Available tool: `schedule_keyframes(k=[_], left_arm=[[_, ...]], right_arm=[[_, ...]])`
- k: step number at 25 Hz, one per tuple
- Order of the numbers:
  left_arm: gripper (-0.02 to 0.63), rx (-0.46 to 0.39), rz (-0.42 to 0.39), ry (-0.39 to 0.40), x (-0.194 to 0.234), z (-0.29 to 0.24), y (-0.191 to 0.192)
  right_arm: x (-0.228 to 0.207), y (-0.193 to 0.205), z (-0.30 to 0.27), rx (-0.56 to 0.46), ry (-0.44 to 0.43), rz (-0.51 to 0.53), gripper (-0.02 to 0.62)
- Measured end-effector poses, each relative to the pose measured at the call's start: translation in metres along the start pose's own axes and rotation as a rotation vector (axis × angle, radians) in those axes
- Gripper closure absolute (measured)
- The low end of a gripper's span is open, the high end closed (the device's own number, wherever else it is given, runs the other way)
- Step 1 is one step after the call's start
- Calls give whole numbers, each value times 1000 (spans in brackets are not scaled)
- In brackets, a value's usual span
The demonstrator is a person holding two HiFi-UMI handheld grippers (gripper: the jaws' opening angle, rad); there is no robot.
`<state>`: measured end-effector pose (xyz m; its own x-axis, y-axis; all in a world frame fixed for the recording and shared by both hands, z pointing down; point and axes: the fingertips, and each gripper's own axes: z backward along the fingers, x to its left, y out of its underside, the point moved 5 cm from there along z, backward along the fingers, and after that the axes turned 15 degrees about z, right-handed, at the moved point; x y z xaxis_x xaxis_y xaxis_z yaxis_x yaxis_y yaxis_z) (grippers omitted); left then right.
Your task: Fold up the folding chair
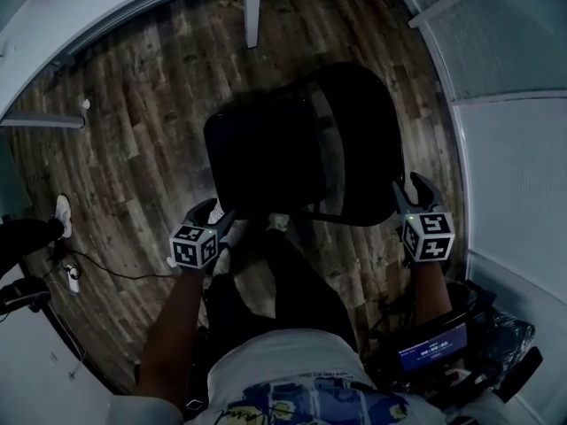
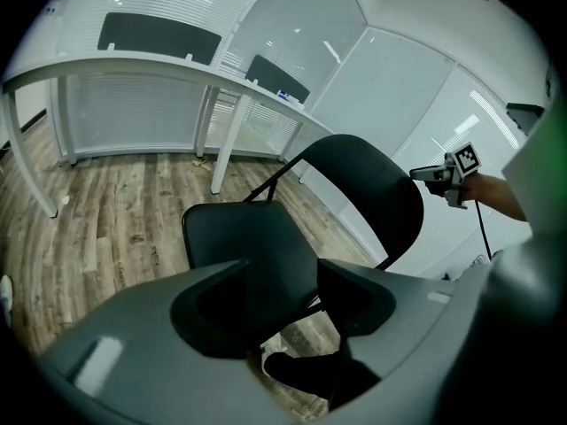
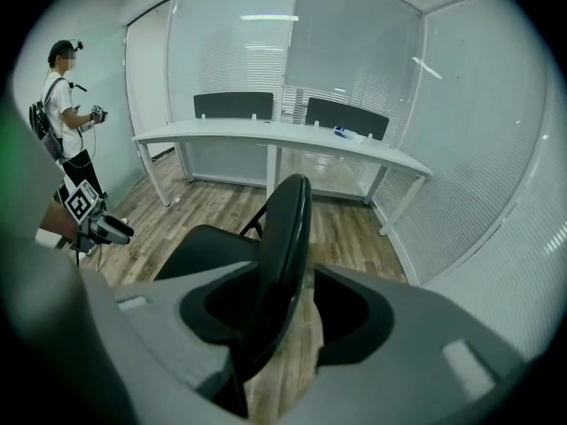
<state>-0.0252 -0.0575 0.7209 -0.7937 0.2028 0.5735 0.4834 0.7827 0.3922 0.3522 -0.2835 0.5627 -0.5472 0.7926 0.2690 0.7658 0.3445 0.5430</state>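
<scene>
Looking down on the folding chair (image 1: 292,149), unfolded on the wood floor (image 1: 133,113) just in front of me. Left gripper (image 1: 217,212) at the near corner of the seat (image 2: 248,246): jaws partly apart, seat edge between them, no squeeze visible. Right gripper (image 1: 409,186) at the side edge of the backrest (image 3: 283,255): jaws wide, edge between them, not clamped.

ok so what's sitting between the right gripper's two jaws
The folding chair's backrest. The right gripper view shows it edge-on, running down between the open jaws of the right gripper. The pads are not clamped on it.
</scene>
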Motion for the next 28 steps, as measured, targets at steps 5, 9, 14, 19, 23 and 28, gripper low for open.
schedule_keyframes(k=[5,9,14,19,23,28], left_arm=[[344,-1,49,-26,21,-9,-1],[324,2,122,-38,44,-26,7],[314,11,203,-64,75,-44,20],[299,1,286,-66,105,-63,36],[290,-6,331,-62,125,-80,42],[285,-2,338,-59,137,-95,46]], right_arm=[[-4,-7,-1,1,-17,0,410],[-1,-5,-5,-15,-65,-46,410],[2,-4,-7,-20,-81,-64,410],[3,-2,-9,-42,-81,-77,410],[4,-3,-12,-60,-71,-103,410],[2,-3,-12,-69,-62,-150,410]])
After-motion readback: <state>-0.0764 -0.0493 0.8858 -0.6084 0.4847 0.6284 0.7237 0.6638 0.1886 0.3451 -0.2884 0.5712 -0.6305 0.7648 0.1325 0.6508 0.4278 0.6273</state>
